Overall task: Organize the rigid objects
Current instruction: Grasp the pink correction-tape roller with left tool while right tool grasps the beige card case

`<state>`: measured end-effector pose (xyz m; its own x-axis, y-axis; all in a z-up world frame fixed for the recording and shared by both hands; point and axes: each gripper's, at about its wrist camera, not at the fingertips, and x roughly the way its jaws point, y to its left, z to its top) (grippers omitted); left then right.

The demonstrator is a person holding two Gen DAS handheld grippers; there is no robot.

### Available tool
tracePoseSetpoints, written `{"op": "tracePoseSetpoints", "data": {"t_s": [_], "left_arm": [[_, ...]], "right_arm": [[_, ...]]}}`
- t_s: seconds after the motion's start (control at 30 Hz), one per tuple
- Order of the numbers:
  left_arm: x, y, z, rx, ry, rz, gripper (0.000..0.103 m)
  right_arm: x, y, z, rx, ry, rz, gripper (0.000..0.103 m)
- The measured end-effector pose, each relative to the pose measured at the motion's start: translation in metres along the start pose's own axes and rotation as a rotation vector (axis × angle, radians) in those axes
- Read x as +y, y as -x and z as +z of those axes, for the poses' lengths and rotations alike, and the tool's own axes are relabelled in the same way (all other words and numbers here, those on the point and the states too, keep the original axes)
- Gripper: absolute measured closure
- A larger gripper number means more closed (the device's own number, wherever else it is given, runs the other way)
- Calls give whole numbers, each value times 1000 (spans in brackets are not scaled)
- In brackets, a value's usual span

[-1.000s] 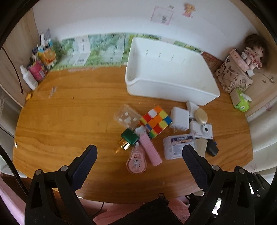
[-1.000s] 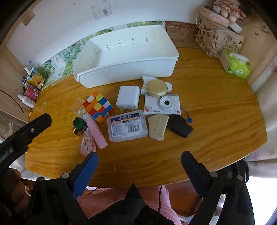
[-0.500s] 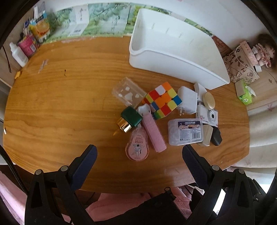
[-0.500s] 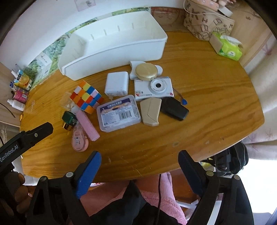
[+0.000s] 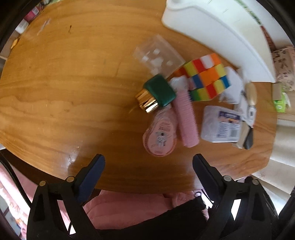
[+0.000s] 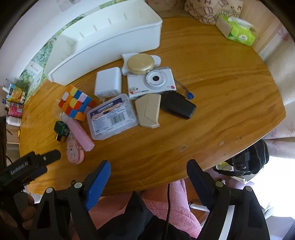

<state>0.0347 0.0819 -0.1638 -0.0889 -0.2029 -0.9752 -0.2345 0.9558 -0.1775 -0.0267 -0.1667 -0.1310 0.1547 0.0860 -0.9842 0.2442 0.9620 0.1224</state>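
A cluster of small rigid objects lies on the wooden table in front of an empty white bin. In the left wrist view: a green and gold bottle, a pink tape dispenser, a pink ridged stick, a colour cube, a clear box. In the right wrist view: a labelled clear case, white charger, white camera, gold compact, beige piece, black case. My left gripper is open and empty, just short of the tape dispenser. My right gripper is open and empty above the table's near edge.
A green tissue box and a patterned bag stand at the far right. Bottles and packets crowd the far left corner. My left gripper also shows at the lower left of the right wrist view. A black bag lies beyond the table's right edge.
Both grippers have moved forward and lower toward the table. The left one has closed in on the pink tape dispenser and green bottle. No object has moved.
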Motion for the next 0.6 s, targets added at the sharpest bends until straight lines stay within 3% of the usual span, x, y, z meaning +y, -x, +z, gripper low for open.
{"op": "tracePoseSetpoints", "data": {"t_s": [0.3,0.6], "left_arm": [[4,-30,11,78,29,44,16],[23,-57,24,118,97,29,20]], "right_arm": [[-16,-37,23,82,-11,23,26],[-15,-69,53,139,45,35,34]]}}
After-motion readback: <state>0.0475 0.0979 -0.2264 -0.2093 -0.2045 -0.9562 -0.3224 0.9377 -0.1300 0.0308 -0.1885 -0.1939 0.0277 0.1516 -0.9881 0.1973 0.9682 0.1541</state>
